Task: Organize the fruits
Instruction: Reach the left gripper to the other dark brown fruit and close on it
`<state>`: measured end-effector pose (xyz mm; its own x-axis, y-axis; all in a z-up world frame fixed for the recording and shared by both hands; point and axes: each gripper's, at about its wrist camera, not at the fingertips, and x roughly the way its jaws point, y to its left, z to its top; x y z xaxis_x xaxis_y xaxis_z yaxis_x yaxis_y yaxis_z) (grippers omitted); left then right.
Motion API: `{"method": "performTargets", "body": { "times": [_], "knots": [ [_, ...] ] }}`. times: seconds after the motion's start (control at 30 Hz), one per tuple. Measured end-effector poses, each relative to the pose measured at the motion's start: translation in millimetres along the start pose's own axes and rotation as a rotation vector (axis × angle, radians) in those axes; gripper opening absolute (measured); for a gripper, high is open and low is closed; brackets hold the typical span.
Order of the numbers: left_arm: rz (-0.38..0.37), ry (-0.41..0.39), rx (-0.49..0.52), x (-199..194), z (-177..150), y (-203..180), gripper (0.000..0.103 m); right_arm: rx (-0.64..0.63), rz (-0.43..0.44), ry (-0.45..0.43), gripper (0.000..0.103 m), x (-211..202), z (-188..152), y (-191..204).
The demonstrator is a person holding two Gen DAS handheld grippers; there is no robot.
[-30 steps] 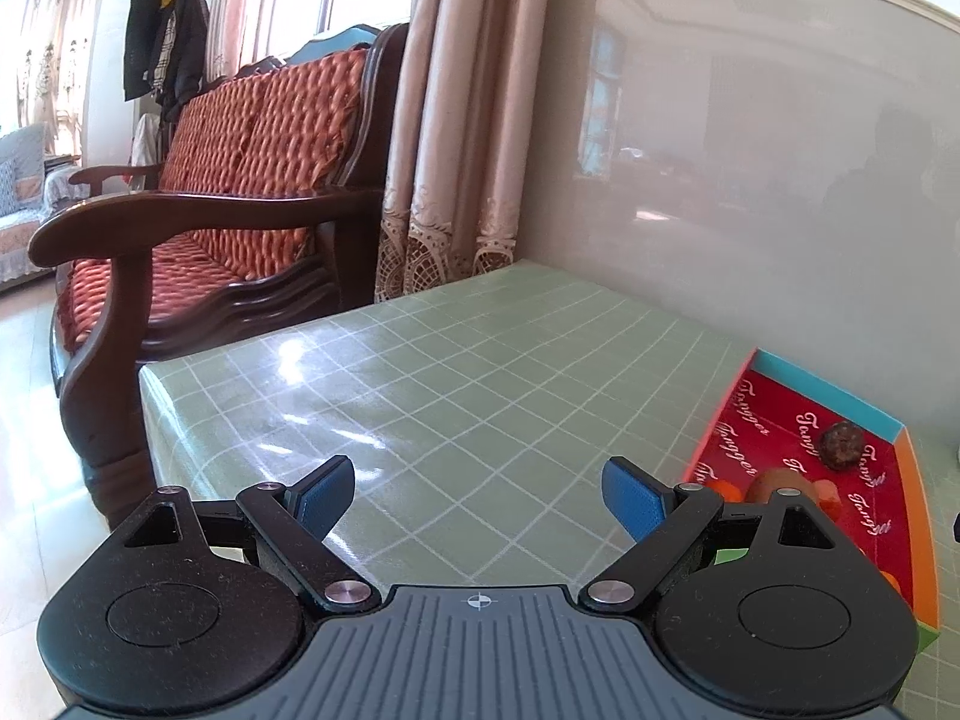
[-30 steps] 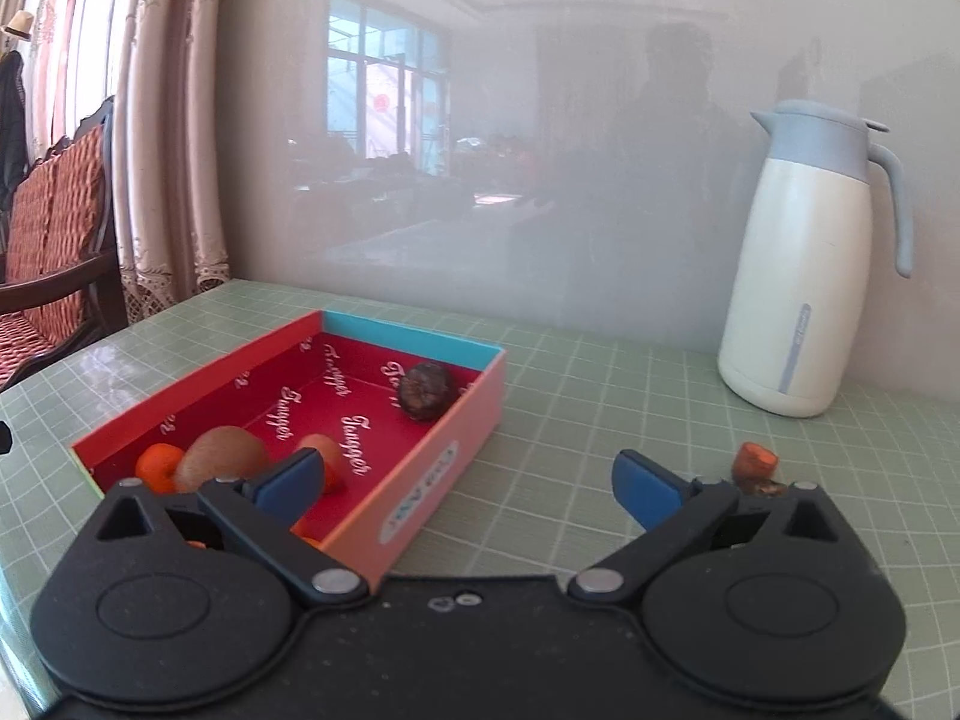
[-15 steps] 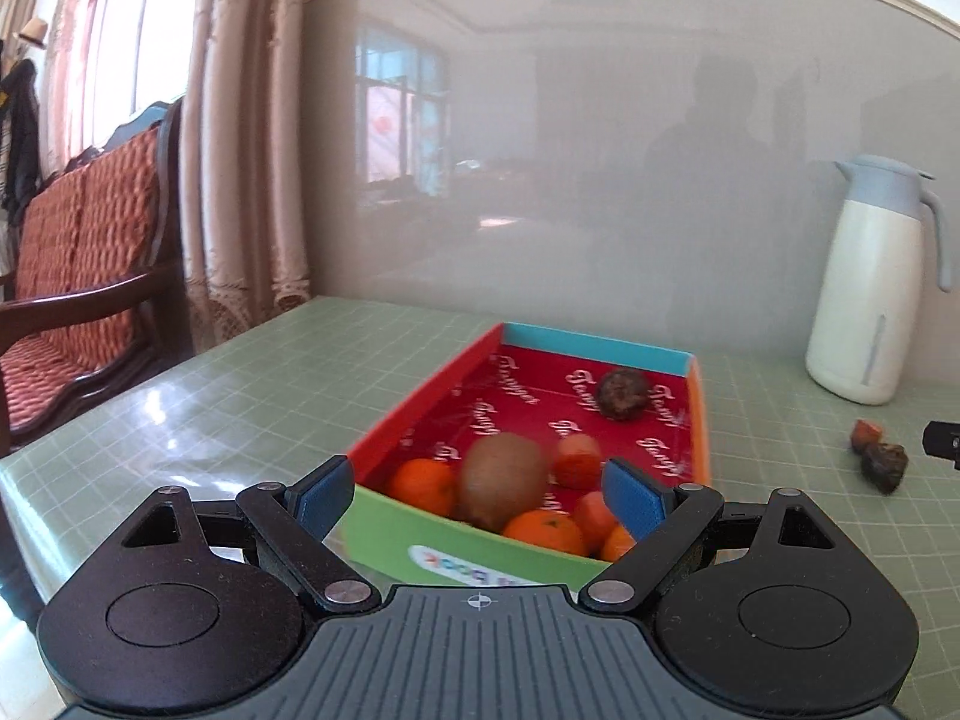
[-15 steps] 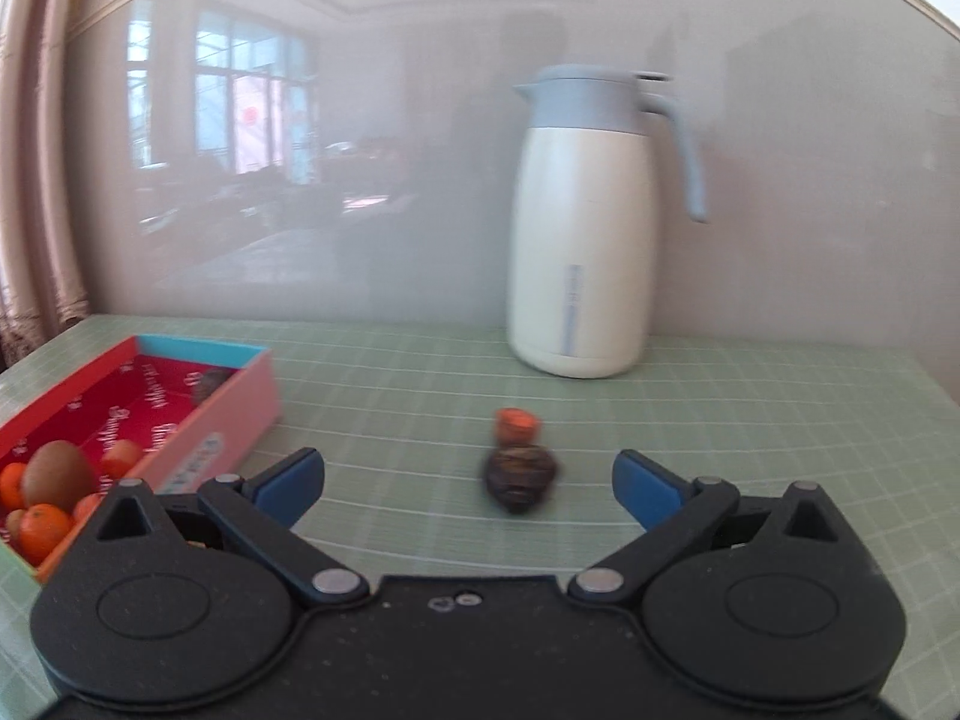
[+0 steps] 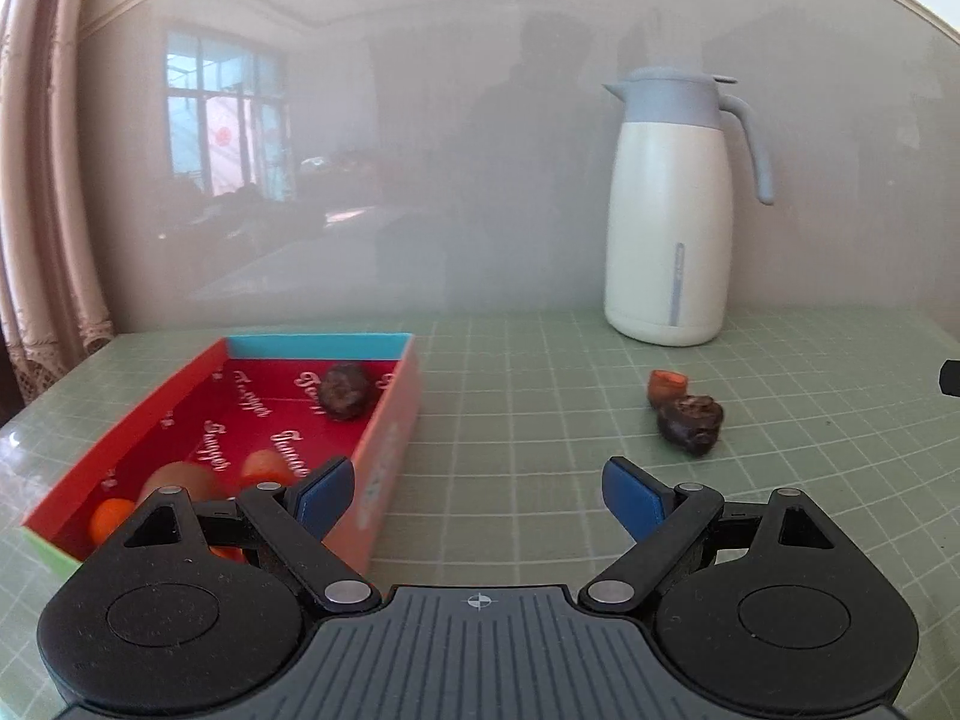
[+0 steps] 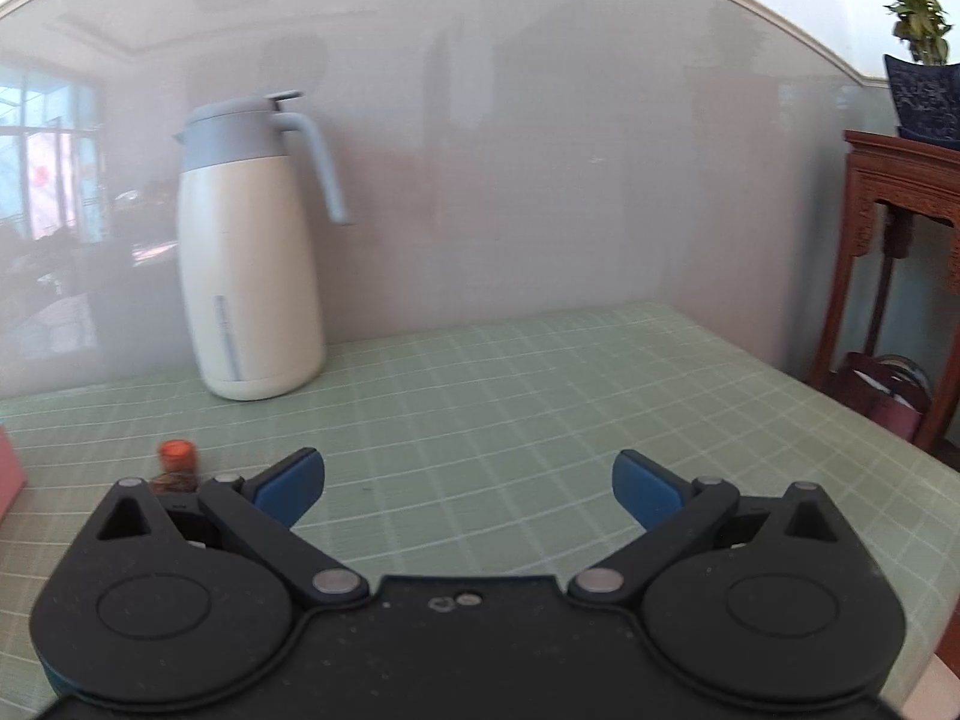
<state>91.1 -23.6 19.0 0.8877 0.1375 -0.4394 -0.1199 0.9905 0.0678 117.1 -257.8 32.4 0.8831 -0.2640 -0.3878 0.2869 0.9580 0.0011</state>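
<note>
Two loose fruits [image 5: 687,411] ahead-right of open left hand-held gripper [image 5: 480,495]

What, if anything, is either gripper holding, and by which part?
Nothing is held. The left gripper and right gripper both stand open, only bare tablecloth between their fingers.

Box [image 5: 384,420] near end hidden behind left gripper [image 5: 477,495]; fruits there partly covered. Dark fruit [image 6: 171,482] half hidden behind right gripper [image 6: 468,483]. Box corner cut by frame edge.
</note>
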Motion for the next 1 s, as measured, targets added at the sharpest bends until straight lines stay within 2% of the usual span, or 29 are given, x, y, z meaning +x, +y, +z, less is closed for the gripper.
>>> {"method": "performTargets", "body": {
  "times": [0.37,0.47,0.63,0.77,0.87,0.93,1.0],
  "knots": [
    [-0.125,0.073,0.079,66,21,-95,0.089,0.044,-0.104,-0.002,0.103,3,-2,-43],
    [-0.147,0.086,0.072,79,23,-110,0.089,0.055,-0.097,0.004,0.103,4,-1,-46],
    [-0.139,0.111,0.05,94,22,-120,0.087,0.056,-0.097,-0.003,0.103,2,0,-51],
    [-0.153,0.166,0.051,108,21,-124,0.07,0.064,-0.121,0.007,0.103,6,1,-53],
    [-0.155,0.171,0.031,110,22,-124,0.063,0.073,-0.138,0.022,0.103,10,1,-55],
    [-0.149,0.164,0.02,111,22,-122,0.047,0.074,-0.15,0.028,0.103,12,1,-56],
    [-0.156,0.162,0.014,112,22,-121,0.046,0.083,-0.145,0.027,0.103,12,1,-57]
  ]
}}
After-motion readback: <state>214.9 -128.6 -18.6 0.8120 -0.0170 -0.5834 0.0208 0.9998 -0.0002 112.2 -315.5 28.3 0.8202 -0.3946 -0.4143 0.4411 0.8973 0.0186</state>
